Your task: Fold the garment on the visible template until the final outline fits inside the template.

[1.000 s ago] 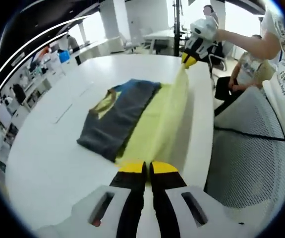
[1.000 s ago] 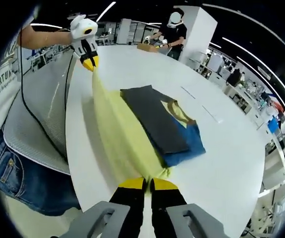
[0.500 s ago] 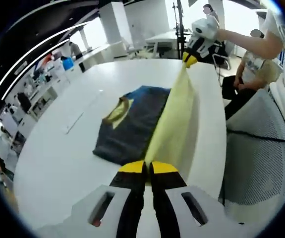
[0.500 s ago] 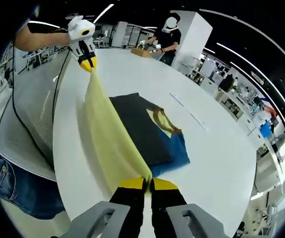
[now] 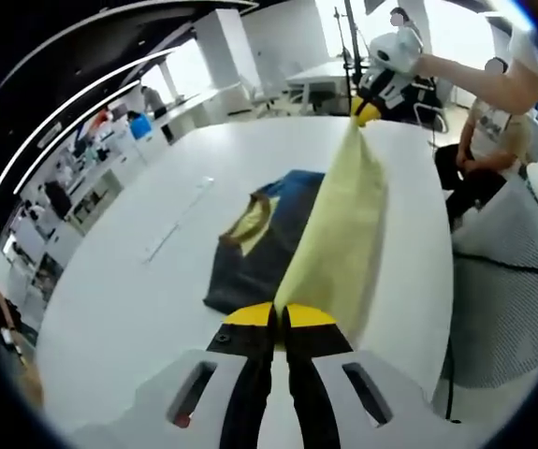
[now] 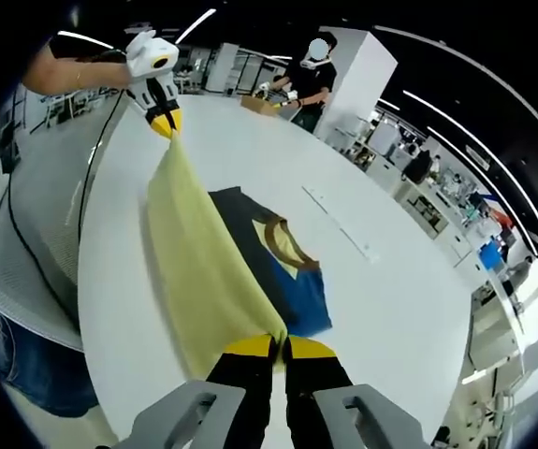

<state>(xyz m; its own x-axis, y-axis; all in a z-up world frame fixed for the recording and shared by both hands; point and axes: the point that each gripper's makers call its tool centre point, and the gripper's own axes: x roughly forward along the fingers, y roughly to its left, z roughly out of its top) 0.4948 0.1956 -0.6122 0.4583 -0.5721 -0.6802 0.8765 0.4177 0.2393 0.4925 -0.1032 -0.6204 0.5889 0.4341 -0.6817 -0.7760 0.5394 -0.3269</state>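
Left gripper view: we see the yellow, blue and dark grey fabric garment [image 5: 278, 238] lying on the white round table [image 5: 138, 281], its pale yellow panel [image 5: 339, 224] lifted off the surface and stretched in the air between the two grippers. The dark grey part with the blue end and yellow-trimmed neckline stays flat on the tabletop, just beside the raised panel. Our left gripper [image 5: 280, 316], black jaws with yellow tips, is clenched on the near edge of the yellow panel. Across the table the right gripper [image 5: 367, 110], white body with yellow tips, pinches the far corner, held by a person's hand [image 5: 395, 51] and bare forearm.

In the right gripper view the same garment [image 6: 278, 271] lies mid-table, yellow panel [image 6: 198, 271] raised. The right gripper [image 6: 280, 346] has its jaws closed on the panel's edge; the left gripper [image 6: 163, 122] grips the far corner. We see a person in a black shirt [image 6: 311, 70] standing at the table's far side, and a grey mesh chair back [image 6: 35, 253] near the table edge.
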